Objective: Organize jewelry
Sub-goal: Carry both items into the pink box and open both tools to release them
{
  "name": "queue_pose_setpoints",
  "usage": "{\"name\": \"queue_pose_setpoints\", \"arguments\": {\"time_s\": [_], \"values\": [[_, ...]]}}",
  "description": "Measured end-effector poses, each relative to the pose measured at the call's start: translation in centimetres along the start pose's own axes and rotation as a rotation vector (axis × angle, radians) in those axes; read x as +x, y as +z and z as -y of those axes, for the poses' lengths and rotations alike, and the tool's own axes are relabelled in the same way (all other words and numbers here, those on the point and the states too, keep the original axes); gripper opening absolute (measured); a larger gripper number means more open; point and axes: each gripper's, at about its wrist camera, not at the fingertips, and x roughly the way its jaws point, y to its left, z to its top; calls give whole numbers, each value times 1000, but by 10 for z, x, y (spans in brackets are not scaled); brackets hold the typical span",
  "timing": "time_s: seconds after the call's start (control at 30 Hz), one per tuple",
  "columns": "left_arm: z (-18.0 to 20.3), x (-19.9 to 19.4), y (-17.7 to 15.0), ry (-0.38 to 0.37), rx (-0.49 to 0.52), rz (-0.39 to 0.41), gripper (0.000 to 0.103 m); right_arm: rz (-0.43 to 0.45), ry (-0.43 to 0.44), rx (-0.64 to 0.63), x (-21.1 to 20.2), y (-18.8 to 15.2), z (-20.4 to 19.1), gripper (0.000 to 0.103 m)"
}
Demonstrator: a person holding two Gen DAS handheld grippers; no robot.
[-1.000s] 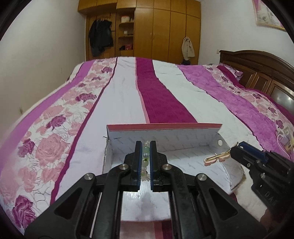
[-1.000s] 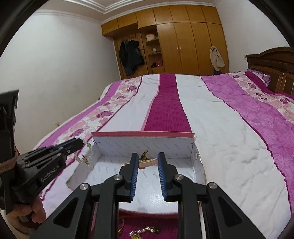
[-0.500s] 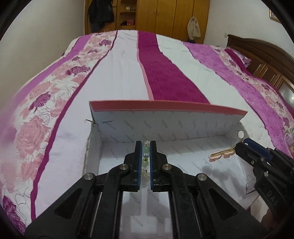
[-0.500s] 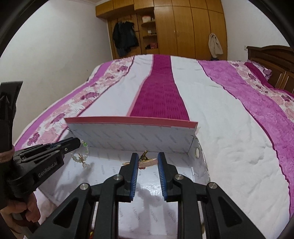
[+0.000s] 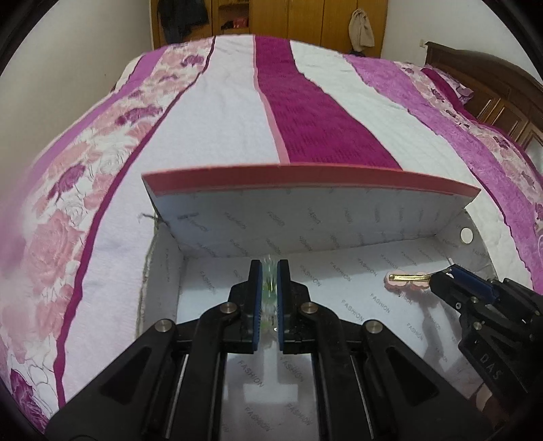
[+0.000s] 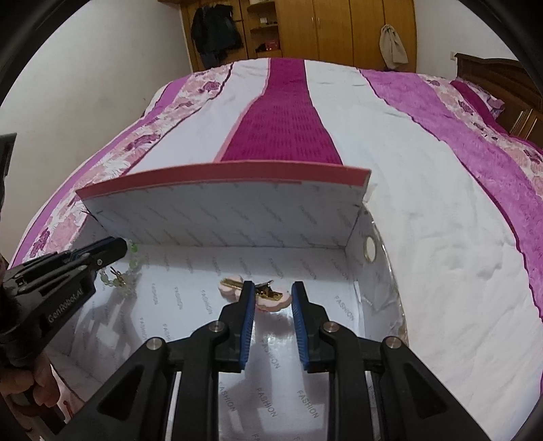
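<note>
An open white box [image 5: 339, 230] with a pink-edged upright lid [image 6: 224, 173] lies on the bed. My left gripper [image 5: 269, 268] is shut on a pale green bead bracelet [image 6: 122, 274], which hangs inside the box's left part. My right gripper [image 6: 269, 288] holds a pink and gold hair clip [image 6: 234, 286] by its gold end, low over the box floor on the right; the clip also shows in the left wrist view [image 5: 404, 281]. Its jaws stand partly apart around the clip.
The bed [image 6: 424, 190] has a striped pink, magenta and white floral cover. A wooden headboard [image 5: 492, 88] is at the right. Wooden wardrobes [image 6: 339, 27] stand at the far wall. The box's right wall carries a round magnet [image 6: 370, 250].
Both grippers have moved forward and down into the box with their items. The bracelet and the hair clip now sit lower, near the box floor.
</note>
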Motion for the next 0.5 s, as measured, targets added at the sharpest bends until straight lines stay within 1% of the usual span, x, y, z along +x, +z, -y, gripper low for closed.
{"name": "queue_pose_setpoints", "arguments": {"time_s": [0.1, 0.2, 0.27, 0.33, 0.4, 0.5], "values": [[-4, 4, -2, 2, -27, -19, 0, -17, -14, 3, 2, 1, 1, 25], [-6, 5, -4, 2, -35, -28, 6, -33, -12, -2, 4, 0, 1, 28], [-5, 4, -4, -3, -35, -30, 11, -35, -7, -3, 4, -1, 0, 43], [-4, 1, -4, -6, -32, -25, 13, -35, 5, 1, 3, -2, 0, 47], [-2, -3, -4, -7, -25, -18, 15, -36, 20, 7, 1, -2, -1, 47], [-2, -11, -4, -7, -18, -1, 19, -25, 19, 9, -3, -2, -2, 48]]}}
